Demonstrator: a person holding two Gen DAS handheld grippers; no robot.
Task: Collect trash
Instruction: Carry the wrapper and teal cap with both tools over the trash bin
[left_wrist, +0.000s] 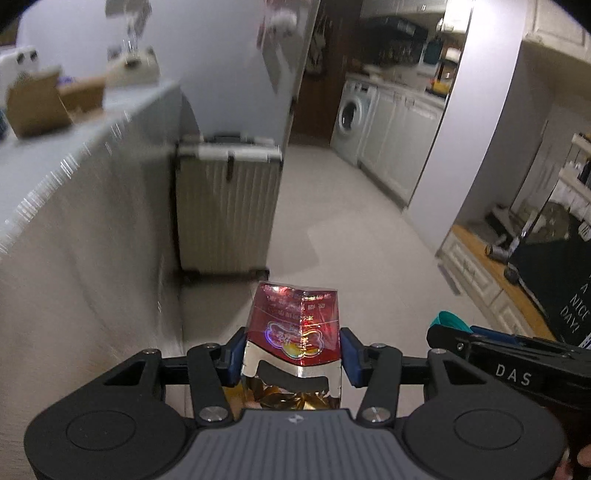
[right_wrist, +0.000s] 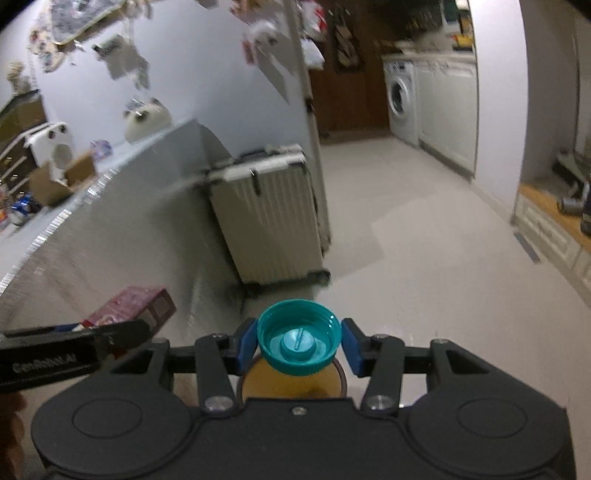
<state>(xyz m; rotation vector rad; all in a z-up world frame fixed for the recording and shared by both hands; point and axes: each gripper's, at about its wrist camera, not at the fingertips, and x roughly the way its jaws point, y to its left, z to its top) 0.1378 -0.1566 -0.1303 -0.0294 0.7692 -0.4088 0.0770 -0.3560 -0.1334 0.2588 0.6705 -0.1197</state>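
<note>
Both pickups look done: the left gripper (left_wrist: 293, 352) is clamped on a red foil packet (left_wrist: 295, 325), its blue pads pressed to the packet's sides, and the right gripper (right_wrist: 298, 343) pinches a teal bottle cap (right_wrist: 298, 338) between its pads, open side toward the camera. Both are held in the air above the pale floor (right_wrist: 424, 266), beside the white-draped table (left_wrist: 85, 206) and near a ribbed suitcase (left_wrist: 227, 206). What remains, I judge, is the drop-off — no bin shows in either view
</note>
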